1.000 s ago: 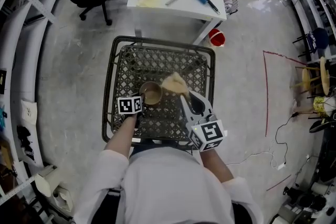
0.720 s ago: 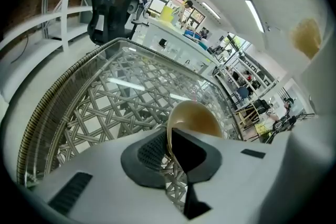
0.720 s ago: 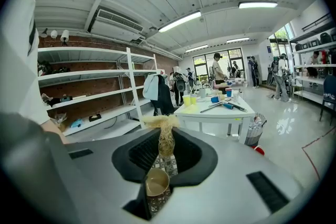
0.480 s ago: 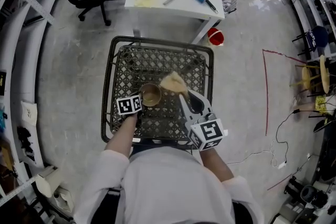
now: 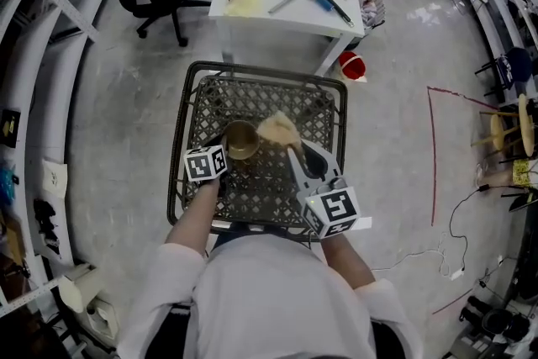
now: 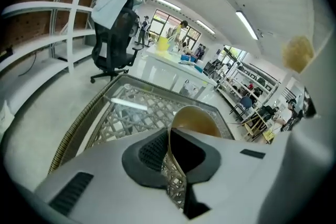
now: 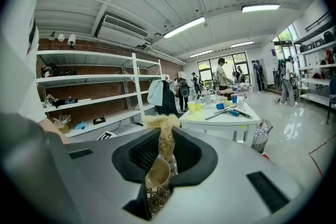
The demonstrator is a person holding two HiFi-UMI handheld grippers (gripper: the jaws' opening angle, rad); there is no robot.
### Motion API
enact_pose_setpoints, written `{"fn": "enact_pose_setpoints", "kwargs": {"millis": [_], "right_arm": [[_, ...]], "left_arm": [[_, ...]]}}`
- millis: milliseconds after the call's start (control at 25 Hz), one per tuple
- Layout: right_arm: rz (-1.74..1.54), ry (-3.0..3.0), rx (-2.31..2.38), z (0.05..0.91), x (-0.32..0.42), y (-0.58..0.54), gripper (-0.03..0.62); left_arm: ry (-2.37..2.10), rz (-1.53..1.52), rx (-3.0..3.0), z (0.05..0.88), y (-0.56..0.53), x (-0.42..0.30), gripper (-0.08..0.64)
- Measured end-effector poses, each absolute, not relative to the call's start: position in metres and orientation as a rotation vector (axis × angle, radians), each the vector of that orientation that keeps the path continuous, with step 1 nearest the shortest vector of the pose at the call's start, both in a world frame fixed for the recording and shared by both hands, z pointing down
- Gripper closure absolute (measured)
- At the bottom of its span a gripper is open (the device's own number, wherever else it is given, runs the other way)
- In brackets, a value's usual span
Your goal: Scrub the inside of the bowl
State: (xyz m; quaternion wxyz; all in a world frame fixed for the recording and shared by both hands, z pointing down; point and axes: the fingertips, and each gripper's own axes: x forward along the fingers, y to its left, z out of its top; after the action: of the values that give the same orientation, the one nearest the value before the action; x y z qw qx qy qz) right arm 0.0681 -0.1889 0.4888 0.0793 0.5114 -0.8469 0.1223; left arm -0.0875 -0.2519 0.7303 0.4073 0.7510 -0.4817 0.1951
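So this is the setup bit, right before any actual scrubbing. The left hand-held gripper (image 6: 169,150) is clamped down on the near wall of the little tan bowl (image 5: 242,139). In the left gripper view the thin rim sits pinched between the two black pads, with no gap on either side. The bowl is over the middle of the woven lattice table (image 5: 252,101), mouth facing mostly up. I can't tell whether its base is on the top or a bit clear of it.

The right hand-held gripper (image 7: 164,157) is closed on a straw-coloured fibre scrubber (image 5: 279,130). Its own view shows a narrow neck of fibres squeezed between the pads and the bushy end poking out past them. From the head view the scrubber is just beside the bowl's right edge and hasn't gone inside it yet, so I'd say nothing has been scrubbed so far.

My guess for the next move is to swing the scrubber over the rim and press the loose end down against the inner wall, then work it round. The left grip is only on one thin edge, so the bowl could pivot or slip if the push is too hard. I'd keep the pressure pointed toward the clamped side, and maybe tip the mouth toward the right gripper.
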Motion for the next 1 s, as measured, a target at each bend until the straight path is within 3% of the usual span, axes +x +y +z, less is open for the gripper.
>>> {"fn": "enact_pose_setpoints", "kwargs": {"millis": [1000], "right_arm": [[0.161, -2.669, 1.46, 0.439, 0.055, -0.168, 0.515]], "left_arm": [[-1.394, 0.198, 2.247, 0.522, -0.248, -0.073, 0.514]]}}
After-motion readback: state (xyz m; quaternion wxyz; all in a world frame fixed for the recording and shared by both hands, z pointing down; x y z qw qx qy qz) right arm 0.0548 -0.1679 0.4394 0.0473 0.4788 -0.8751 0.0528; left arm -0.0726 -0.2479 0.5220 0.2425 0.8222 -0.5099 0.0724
